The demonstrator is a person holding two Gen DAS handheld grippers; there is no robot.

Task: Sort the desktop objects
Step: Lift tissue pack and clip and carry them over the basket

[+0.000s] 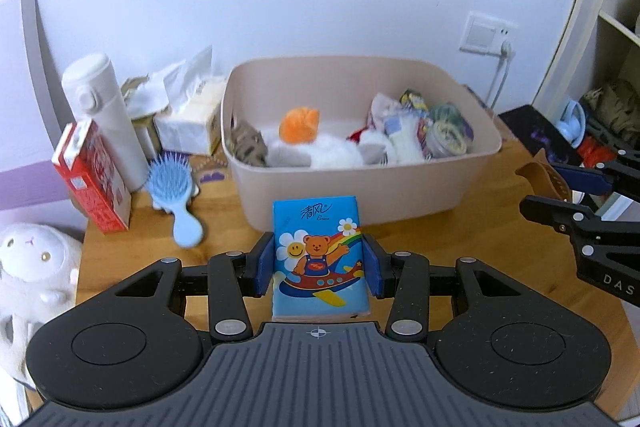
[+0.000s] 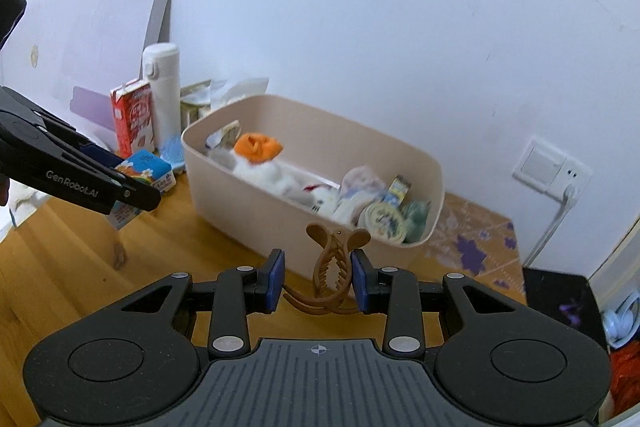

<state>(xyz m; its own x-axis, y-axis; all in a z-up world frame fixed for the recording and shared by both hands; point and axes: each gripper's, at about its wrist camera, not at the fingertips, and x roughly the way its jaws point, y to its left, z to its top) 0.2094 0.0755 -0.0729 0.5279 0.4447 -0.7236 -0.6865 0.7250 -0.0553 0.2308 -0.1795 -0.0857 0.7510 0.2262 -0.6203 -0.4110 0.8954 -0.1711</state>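
While both grippers hang above the wooden desk [image 1: 460,227], each already carries something. Clamped between the blue pads of the left gripper [image 1: 319,263] is a tissue pack [image 1: 319,255], printed with a bear in a plane, upright and held by its long side edges just in front of the beige bin [image 1: 360,187]. It looks light and soft, so I judge a squeeze at mid-height on those edges is the sensible hold; the glossy film could slip if the grip loosens.

The right gripper [image 2: 319,281] has its pads closed on a brown hair claw [image 2: 332,267], gripped across its curved lower arms with the hinge end pointing up. That piece seems stiff, light plastic (its thin teeth could snap under a hard pinch), and its curved arms give the pads little flat surface.

Inside the bin lie a white plush toy [image 1: 332,151] with an orange part, a round tin [image 1: 446,143], small packets and a crumpled brownish wrapper. Left of the bin stand a white flask [image 1: 104,115], a red carton [image 1: 94,179], an open tissue box [image 1: 192,119] and a blue hairbrush [image 1: 176,195]. A white plush lamb [image 1: 32,267] sits at the desk's left edge.
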